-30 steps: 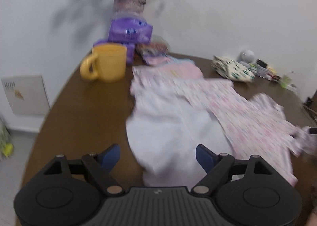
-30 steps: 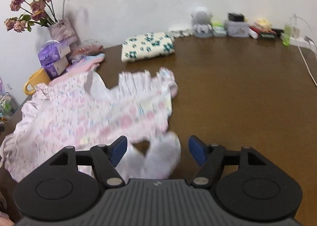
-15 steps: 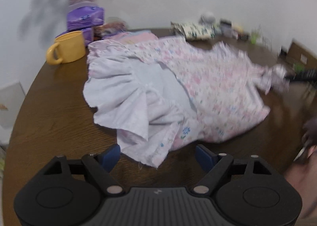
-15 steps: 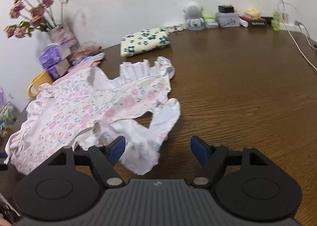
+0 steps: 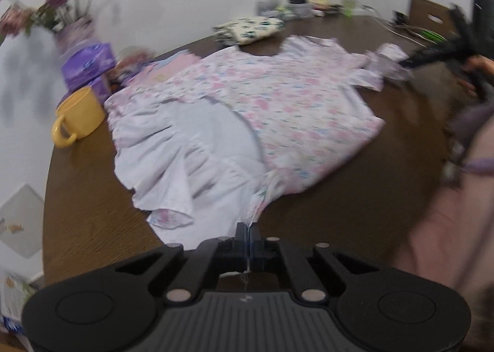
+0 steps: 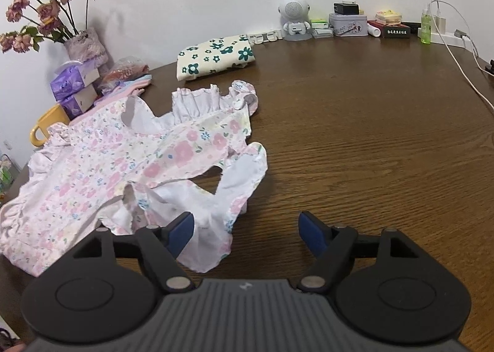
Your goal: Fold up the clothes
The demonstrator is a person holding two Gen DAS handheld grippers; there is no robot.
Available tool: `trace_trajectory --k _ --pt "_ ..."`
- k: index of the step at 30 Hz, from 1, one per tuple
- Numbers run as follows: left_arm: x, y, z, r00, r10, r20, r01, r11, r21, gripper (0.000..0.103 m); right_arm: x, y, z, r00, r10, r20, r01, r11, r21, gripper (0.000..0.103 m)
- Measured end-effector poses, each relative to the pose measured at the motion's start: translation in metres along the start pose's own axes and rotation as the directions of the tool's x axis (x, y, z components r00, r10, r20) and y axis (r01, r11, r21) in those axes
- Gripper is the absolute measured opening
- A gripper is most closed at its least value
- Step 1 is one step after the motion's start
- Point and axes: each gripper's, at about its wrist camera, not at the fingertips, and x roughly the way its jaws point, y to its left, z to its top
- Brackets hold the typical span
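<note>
- A pink floral dress [image 5: 278, 111] with white ruffled trim is spread on the brown wooden desk [image 6: 370, 136]; part of it is turned back so that the white lining [image 5: 200, 148] is shown.
- The left tongs [image 5: 248, 236] are seen pressed together on a gathered corner of the dress hem, with cloth pinched between the two fingers.
- The right tongs [image 6: 246, 228] are held wide apart just above the desk, and nothing is gripped by them; a white ruffled edge of the dress lies beside the left blue pad [image 6: 182, 230] and partly between the pads.
- In the left wrist view, which is blurred, the right tongs [image 5: 432, 54] are seen as a dark shape at the far sleeve end of the dress.
- A yellow mug [image 5: 78, 117] is placed just beside the dress, on the side away from the right tongs, touching or nearly touching its ruffled edge.
- Purple tissue packs [image 6: 75, 85] are stacked behind the mug, further from the dress, and a vase of dried roses [image 6: 83, 43] is stood behind them against the white wall.
- A folded cream cloth with dark green flowers [image 6: 216, 55] is laid beyond the dress, apart from it, toward the wall.
- A small white robot-shaped figure [image 6: 294, 17], a tin [image 6: 348, 25], a green bottle [image 6: 426, 28] and a white cable [image 6: 463, 59] are ranged along the wall, well apart from the dress.
</note>
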Motion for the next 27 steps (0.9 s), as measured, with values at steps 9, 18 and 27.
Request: trace_trajectory --k 9,18,27 --pt "-0.005 0.033 0.010 0.993 0.114 0.014 -0.111 0.985 -0.134 0.039 0.006 0.001 0.002 1.000 -0.008 0.014 0.008 1.000 -0.019 0.076" --pt "0.054 0.073 0.010 0.993 0.085 -0.083 -0.104 0.960 -0.258 0.057 -0.004 -0.003 -0.003 0.999 -0.017 0.031 0.017 1.000 -0.004 0.076" --pt "0.074 0.079 0.017 0.997 0.057 -0.052 -0.069 0.961 -0.268 0.049 0.001 0.001 -0.003 1.000 -0.016 0.025 0.016 1.000 -0.001 0.076"
